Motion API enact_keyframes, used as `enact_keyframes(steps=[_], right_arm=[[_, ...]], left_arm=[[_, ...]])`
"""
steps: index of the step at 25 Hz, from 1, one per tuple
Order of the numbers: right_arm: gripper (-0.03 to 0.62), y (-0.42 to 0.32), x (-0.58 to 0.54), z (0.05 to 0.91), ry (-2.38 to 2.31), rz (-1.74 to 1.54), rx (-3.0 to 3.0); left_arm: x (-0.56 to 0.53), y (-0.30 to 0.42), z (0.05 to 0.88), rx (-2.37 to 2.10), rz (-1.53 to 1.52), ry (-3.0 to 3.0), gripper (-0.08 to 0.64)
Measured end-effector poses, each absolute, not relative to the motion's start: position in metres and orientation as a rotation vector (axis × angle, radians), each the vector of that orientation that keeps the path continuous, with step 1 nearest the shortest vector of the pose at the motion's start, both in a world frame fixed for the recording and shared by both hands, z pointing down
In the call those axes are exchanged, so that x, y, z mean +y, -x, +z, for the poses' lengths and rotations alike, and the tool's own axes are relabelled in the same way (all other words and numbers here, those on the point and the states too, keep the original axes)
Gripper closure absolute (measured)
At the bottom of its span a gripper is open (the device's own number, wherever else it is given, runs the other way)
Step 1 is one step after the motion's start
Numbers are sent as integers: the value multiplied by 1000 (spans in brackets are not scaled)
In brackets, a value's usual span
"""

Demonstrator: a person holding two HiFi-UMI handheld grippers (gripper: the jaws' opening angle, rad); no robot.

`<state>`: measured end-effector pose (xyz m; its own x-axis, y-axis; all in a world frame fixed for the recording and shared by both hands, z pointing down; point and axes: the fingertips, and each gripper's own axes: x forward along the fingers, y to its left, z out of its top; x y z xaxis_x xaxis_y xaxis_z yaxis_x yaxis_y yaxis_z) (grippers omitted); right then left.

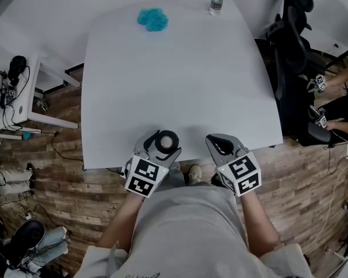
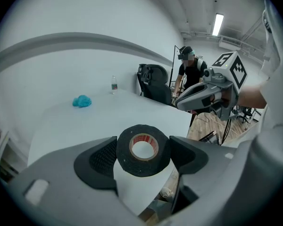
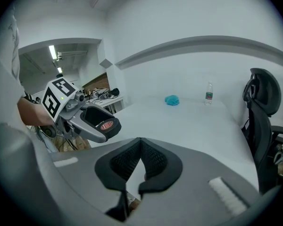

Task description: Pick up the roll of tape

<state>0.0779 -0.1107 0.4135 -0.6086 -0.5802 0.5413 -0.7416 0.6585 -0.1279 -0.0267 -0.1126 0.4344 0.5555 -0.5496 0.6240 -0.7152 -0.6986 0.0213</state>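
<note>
Gripping tape roll [image 2: 142,149] w/ left hand-held gripper [image 2: 142,147]; right hand-held gripper [image 3: 140,147] closed, empty.

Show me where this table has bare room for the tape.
The table is bare across its middle, from the blue cloth and water bottle at the far edge to the near edge. Crowded there: the left tongs holding the roll of tape, the right tongs beside.

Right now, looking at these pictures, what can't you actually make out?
The blue lump: too small and far off in every view to say what it is.
The bottle: its label is too small to read in the head view.
The roll of tape: the red print on its core is too small to read in the left gripper view.
</note>
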Motion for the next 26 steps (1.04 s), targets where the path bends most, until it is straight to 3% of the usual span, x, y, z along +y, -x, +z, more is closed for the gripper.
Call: enact_keyframes(steps=[26], right_arm=[[588,-64,-88,407,-997,467,-2419]], left_arm=[[-84,27,414,-1015,863,-2535,193]])
